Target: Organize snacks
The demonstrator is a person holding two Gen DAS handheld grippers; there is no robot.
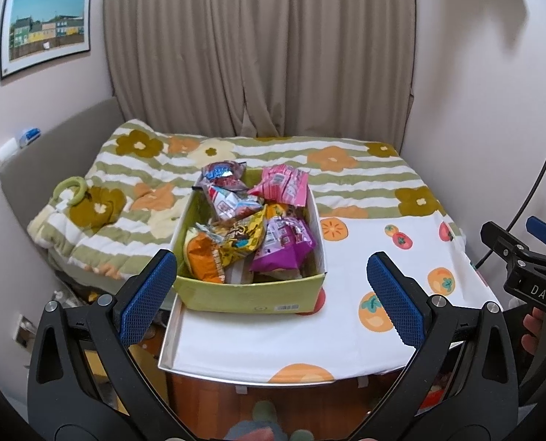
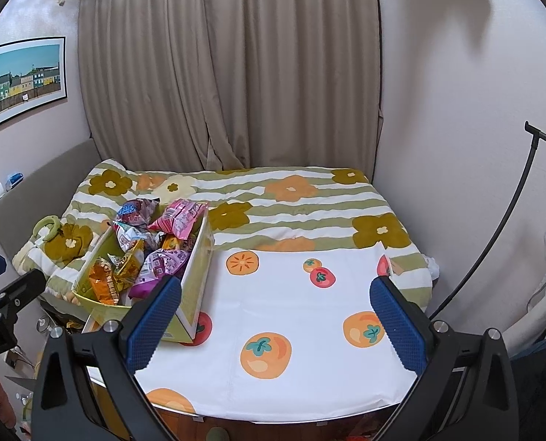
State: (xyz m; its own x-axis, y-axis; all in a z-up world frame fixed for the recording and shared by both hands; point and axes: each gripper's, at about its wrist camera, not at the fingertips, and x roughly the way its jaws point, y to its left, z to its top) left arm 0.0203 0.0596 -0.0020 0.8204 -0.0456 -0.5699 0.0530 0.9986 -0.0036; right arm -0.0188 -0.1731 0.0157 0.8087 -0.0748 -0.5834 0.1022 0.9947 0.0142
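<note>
A yellow-green cardboard box [image 1: 251, 296] [image 2: 194, 296] stands on the left part of a white fruit-print tablecloth [image 1: 383, 264] [image 2: 291, 294]. It is heaped with snack bags: an orange bag [image 1: 205, 257] [image 2: 104, 283], a yellow bag [image 1: 241, 237], a purple bag [image 1: 284, 246] [image 2: 155, 268], a pink bag [image 1: 282, 183] [image 2: 179, 218] and a red-blue bag [image 1: 223, 172] [image 2: 135, 211]. My left gripper [image 1: 273, 294] is open, hovering in front of the box, nothing between its fingers. My right gripper [image 2: 276, 314] is open over the bare cloth, right of the box.
A bed with a green-striped flower quilt [image 1: 273, 154] [image 2: 291, 198] lies behind the table, against beige curtains [image 1: 258, 47]. A green ring toy [image 1: 71, 187] [image 2: 47, 226] rests on the quilt's left. A black lamp stand [image 2: 493, 228] curves at the right wall.
</note>
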